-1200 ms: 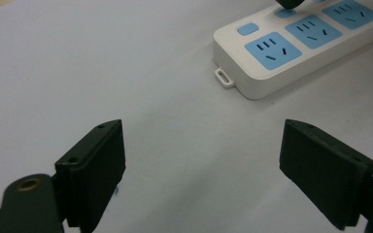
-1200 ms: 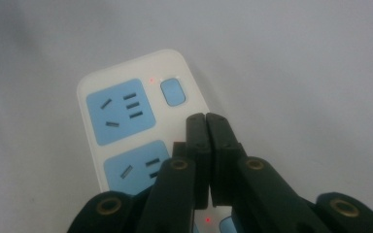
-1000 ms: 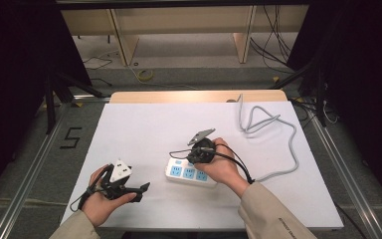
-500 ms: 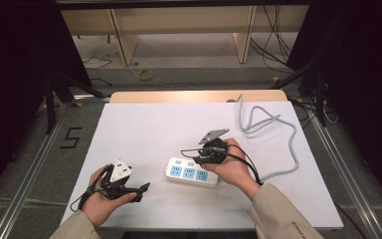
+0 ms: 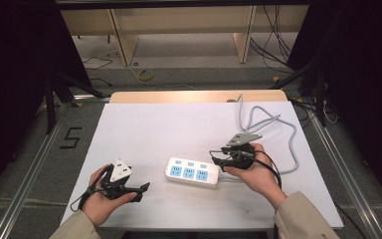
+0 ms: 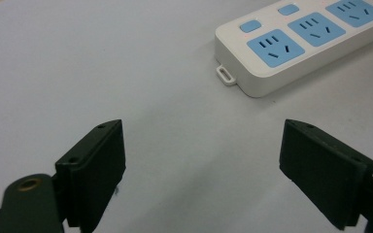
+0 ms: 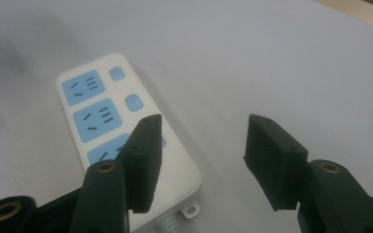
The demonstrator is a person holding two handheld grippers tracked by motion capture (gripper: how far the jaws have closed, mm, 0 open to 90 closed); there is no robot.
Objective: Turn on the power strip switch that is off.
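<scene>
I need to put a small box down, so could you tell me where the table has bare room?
The far left half of the table, beyond the power strip and left gripper, is bare. The near strip between both hands is free too. The right side is crowded: the grey cable loops there around the right gripper.

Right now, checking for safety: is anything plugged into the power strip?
Nothing is plugged in. All three blue sockets on the power strip sit bare in the high view.

The power strip (image 6: 296, 46) runs past the frame's right edge.
</scene>
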